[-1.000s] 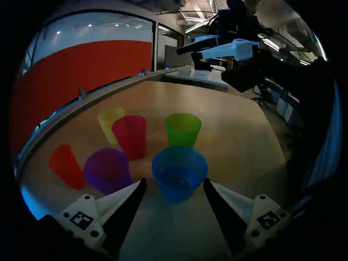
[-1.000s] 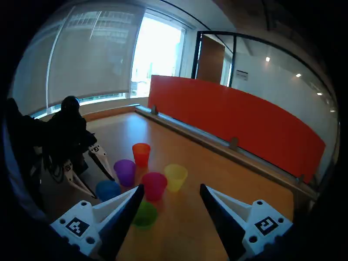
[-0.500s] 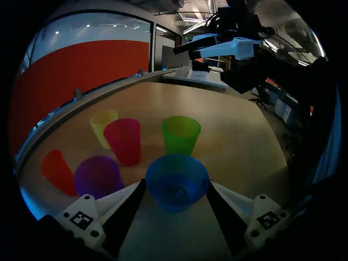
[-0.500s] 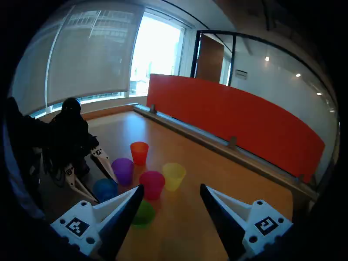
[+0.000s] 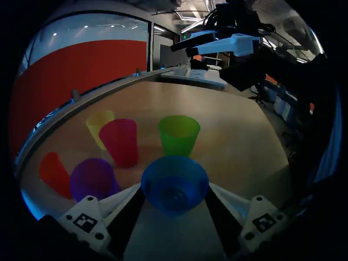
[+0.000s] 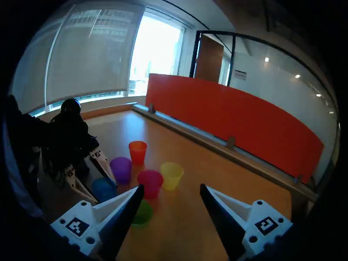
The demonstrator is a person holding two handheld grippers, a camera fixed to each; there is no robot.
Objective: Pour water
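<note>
A blue cup (image 5: 175,185) stands on the wooden table (image 5: 235,130) between the fingers of my left gripper (image 5: 174,187). The gripper is open; its tips flank the cup's rim closely, and I cannot tell whether they touch. Behind the blue cup stand a green cup (image 5: 179,135), a magenta cup (image 5: 119,141), a yellow cup (image 5: 99,124), a purple cup (image 5: 92,178) and an orange cup (image 5: 54,174). My right gripper (image 6: 172,191) hangs open and empty high above the table, looking down on the blue cup (image 6: 103,189) and the white fingers (image 6: 101,160) beside it.
An orange partition (image 6: 243,122) with a metal rail runs along the table's far side. A person in dark clothes (image 6: 65,135) holds the left gripper at the table's near edge. Bare wood (image 6: 204,204) lies right of the cups. Bright windows (image 6: 156,56) are behind.
My left gripper has slid forward, so the blue cup now sits deeper between its fingers, which have drawn in slightly. The right gripper has drifted a little away from the cups.
</note>
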